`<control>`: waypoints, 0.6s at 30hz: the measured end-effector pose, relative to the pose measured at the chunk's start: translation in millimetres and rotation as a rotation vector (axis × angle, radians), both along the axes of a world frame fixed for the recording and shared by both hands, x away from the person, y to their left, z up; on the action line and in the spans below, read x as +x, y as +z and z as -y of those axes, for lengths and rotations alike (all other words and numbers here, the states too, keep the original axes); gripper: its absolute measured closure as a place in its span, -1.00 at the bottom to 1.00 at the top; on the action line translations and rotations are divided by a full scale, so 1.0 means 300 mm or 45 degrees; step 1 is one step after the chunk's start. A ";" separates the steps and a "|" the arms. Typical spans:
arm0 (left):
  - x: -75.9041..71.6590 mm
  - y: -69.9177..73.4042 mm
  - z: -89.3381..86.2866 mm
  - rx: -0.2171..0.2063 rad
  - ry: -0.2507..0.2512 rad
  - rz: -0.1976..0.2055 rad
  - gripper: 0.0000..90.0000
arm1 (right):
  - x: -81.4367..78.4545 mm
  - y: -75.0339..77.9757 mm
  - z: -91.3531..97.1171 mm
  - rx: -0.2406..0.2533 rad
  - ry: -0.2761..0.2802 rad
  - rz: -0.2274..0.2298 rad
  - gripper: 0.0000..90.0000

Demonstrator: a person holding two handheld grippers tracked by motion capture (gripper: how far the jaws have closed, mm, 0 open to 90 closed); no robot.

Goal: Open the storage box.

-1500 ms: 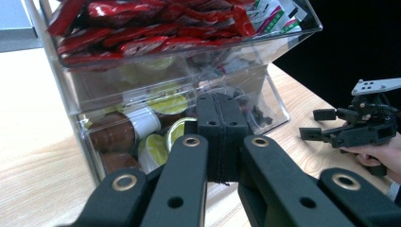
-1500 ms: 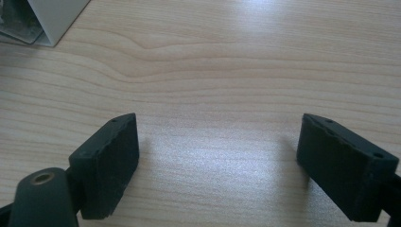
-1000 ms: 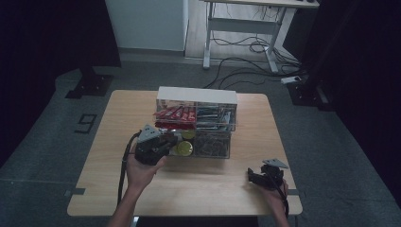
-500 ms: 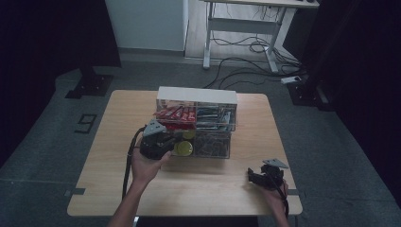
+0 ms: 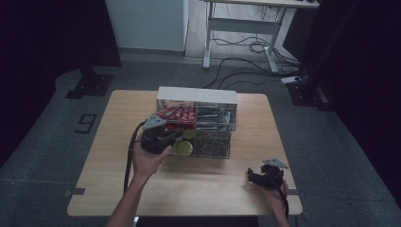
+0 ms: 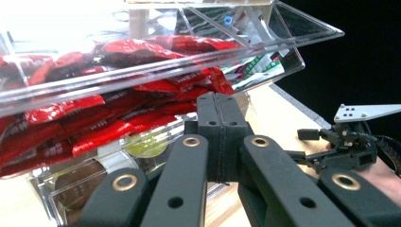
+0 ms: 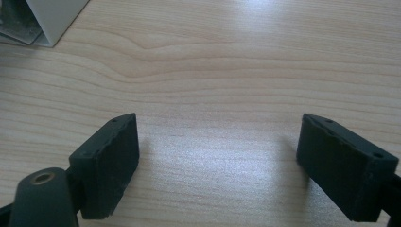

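Wooden table (image 5: 118, 179) bears clear organizer (image 5: 210, 127) packed with red sachets (image 6: 94, 109).

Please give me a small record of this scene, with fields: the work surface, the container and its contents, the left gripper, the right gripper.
surface: wooden table
container: clear drawer organizer, drawers pulled out toward the person
contents: red packets in the upper drawer; round capsules in the drawer below
left gripper: jaws shut with nothing between them, at the front of the red-packet drawer
right gripper: jaws open and empty, low over bare wood near the table's front right corner
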State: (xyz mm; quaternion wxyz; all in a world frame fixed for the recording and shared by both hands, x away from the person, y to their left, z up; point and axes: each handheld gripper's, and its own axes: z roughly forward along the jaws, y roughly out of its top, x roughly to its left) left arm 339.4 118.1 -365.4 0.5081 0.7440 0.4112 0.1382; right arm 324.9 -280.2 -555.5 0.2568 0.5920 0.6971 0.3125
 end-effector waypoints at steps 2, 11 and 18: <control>0.005 0.004 -0.001 -0.007 0.001 0.001 1.00 | 0.000 0.000 0.000 0.000 0.000 0.000 -0.69; 0.027 0.023 0.001 -0.018 0.008 -0.003 1.00 | 0.000 0.000 0.001 -0.002 0.001 0.002 -0.69; 0.032 0.026 0.003 -0.019 0.004 -0.007 1.00 | 0.000 0.000 0.000 0.000 0.000 0.000 -0.69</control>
